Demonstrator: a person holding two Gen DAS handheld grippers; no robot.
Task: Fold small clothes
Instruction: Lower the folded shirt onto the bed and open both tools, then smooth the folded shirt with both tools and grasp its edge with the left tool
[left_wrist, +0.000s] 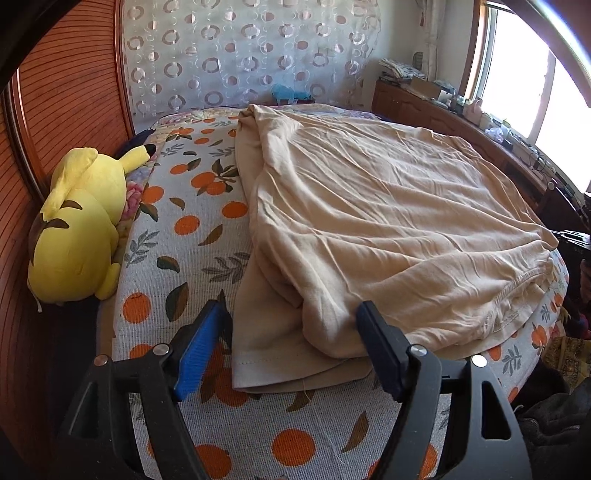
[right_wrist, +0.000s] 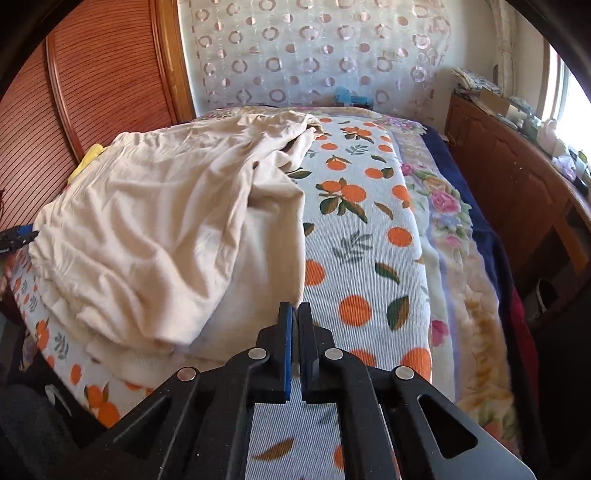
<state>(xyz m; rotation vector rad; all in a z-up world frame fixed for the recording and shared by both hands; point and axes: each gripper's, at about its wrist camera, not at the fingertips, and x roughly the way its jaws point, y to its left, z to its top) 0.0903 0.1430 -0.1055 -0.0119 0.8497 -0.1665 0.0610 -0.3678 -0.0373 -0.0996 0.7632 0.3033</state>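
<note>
Mid-fold: left gripper (left_wrist: 291, 325) jaws spread, straddling the beige garment (left_wrist: 369, 206) at its 6 o'clock hem. Right gripper (right_wrist: 294, 314) jaws pressed together, seemingly pinching that hem corner. Next, likely: left closes, both lift.

A bedspread (left_wrist: 192, 236) printed with oranges and leaves covers the bed. A yellow plush toy (left_wrist: 79, 229) lies at its left edge, against a slatted wooden panel (left_wrist: 70, 92). A circle-patterned curtain (left_wrist: 243, 55) hangs at the far end. A cluttered wooden cabinet (left_wrist: 436, 114) stands below the bright window (left_wrist: 524, 85) on the right.
</note>
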